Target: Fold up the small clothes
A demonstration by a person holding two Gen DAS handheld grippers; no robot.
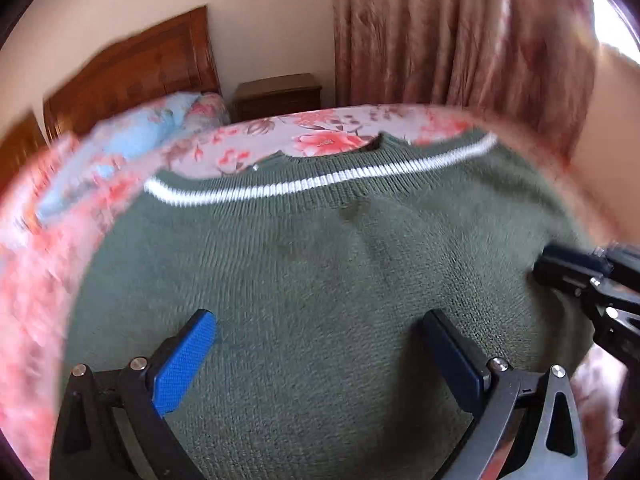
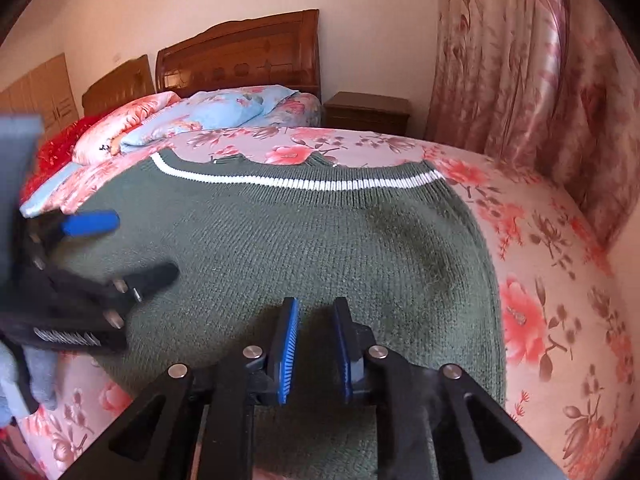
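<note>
Left tool (image 1: 316, 344): angled down over green sweater (image 1: 320, 280), jaws spread wide, empty. Right tool (image 2: 316, 344): angled down, jaws narrowly parted, gripping nothing. Sweater's near edge hidden.

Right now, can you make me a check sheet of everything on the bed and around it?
Surface: bed with a pink flowered sheet.
Job's things: green sweater with a white stripe, lying spread out on the sheet.
Clutter: blue and pink pillows at the head of the bed; something red beside them.
Grippers: left gripper open wide above the sweater, holding nothing; right gripper has a narrow gap between its pads, nothing between them, sweater beneath.
Cables: nothing seen.
Surroundings: wooden headboard, bedside cabinet, flowered curtain, plain wall.
</note>
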